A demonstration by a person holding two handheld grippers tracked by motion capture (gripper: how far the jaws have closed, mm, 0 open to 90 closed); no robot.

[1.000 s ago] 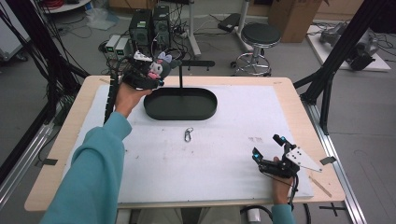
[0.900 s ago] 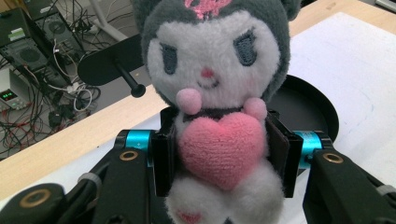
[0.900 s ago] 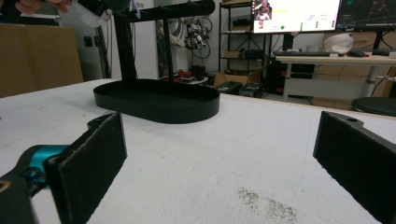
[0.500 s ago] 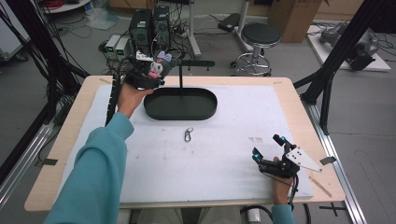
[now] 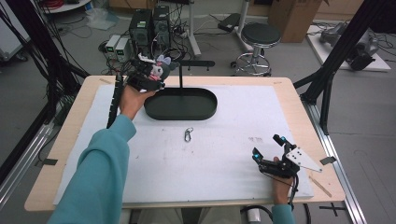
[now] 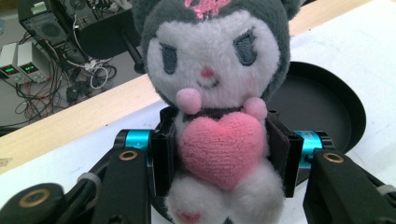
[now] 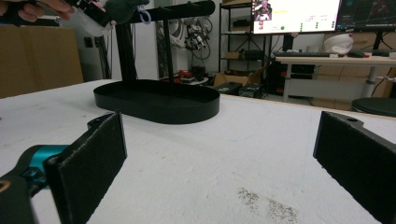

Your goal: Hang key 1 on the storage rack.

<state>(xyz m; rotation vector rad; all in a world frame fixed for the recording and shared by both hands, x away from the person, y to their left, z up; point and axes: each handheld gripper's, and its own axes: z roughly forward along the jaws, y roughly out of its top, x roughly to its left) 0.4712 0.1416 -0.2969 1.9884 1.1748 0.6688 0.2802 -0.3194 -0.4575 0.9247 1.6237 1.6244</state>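
High view: the left gripper [image 5: 148, 77] holds a plush toy [image 5: 158, 70] above the tabletop's far left edge, beside the black stand [image 5: 181, 74] rising from the oval tray [image 5: 205, 108]; a carabiner [image 5: 188, 135] lies mid-table.

Left gripper view: the jaws clamp the toy's body at the pink heart [image 6: 223, 147].

Right gripper view: the right gripper [image 7: 219, 163] rests wide open, empty. I'd say hanging the toy well means lining its loop [image 7: 145, 17] up with the crossbar's end first.
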